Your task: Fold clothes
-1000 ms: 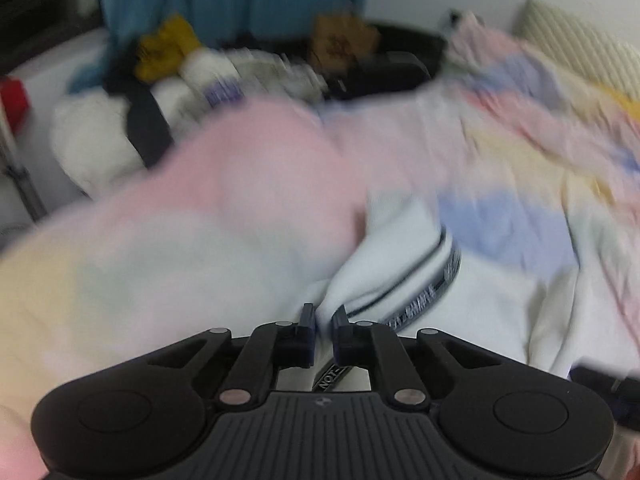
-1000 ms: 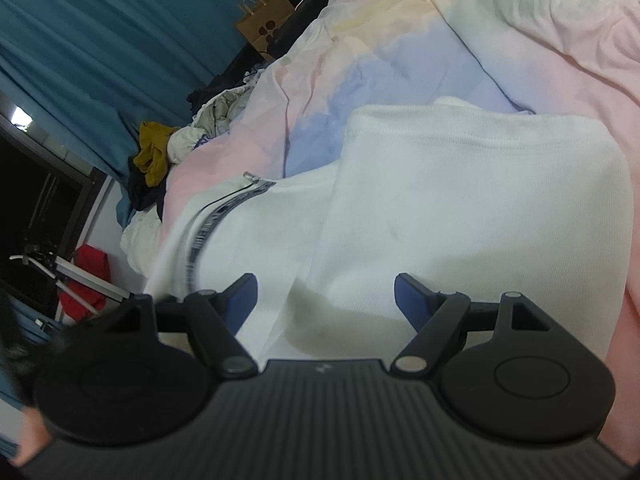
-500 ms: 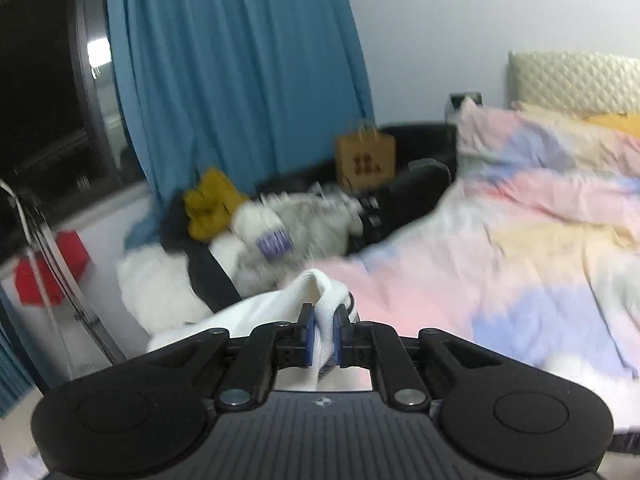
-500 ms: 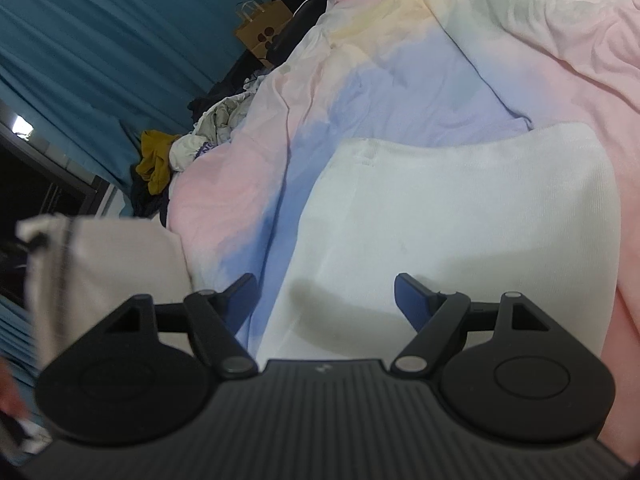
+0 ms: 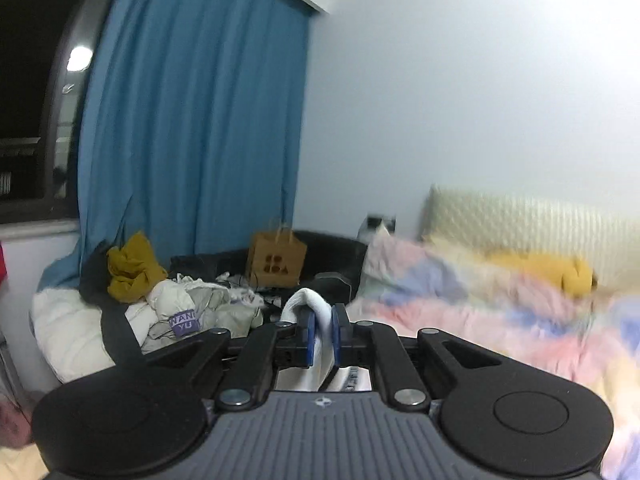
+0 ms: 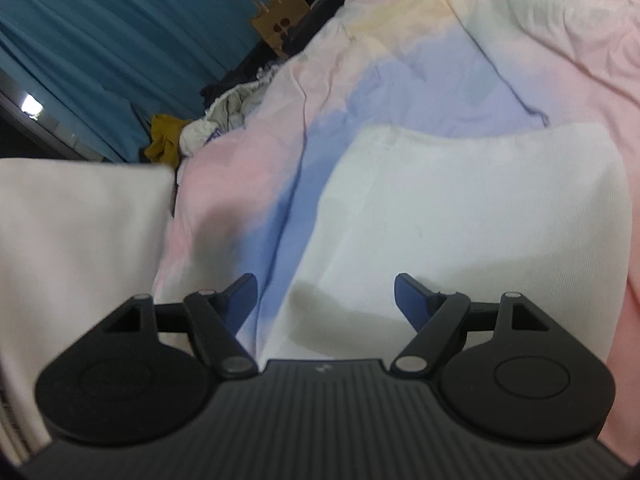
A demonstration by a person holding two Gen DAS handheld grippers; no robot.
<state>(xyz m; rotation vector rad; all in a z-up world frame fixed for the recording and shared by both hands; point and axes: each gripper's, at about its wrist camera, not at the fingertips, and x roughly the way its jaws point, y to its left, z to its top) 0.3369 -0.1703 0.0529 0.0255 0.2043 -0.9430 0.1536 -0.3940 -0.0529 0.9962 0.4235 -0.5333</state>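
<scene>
My left gripper (image 5: 323,334) is shut on a fold of a white garment (image 5: 310,312), held up in the air above the bed; the cloth bulges over the blue pads and hangs down out of sight. In the right wrist view the same lifted white garment (image 6: 76,236) hangs blurred at the left. A second white garment (image 6: 460,216) lies flat on the pastel duvet (image 6: 400,80). My right gripper (image 6: 325,298) hovers open over that flat garment's near edge, with nothing between its fingers.
A pile of clothes (image 5: 180,308) with a mustard item (image 5: 132,268) lies beside the bed under the blue curtain (image 5: 192,120). A brown paper bag (image 5: 276,264) stands on a dark seat. A padded headboard (image 5: 532,220) and a yellow pillow (image 5: 560,276) are at the far right.
My left gripper has risen and tilted up with the white garment, lifting it off the bed. In the right view the lifted cloth now hangs nearer at the left. The right gripper has stayed still.
</scene>
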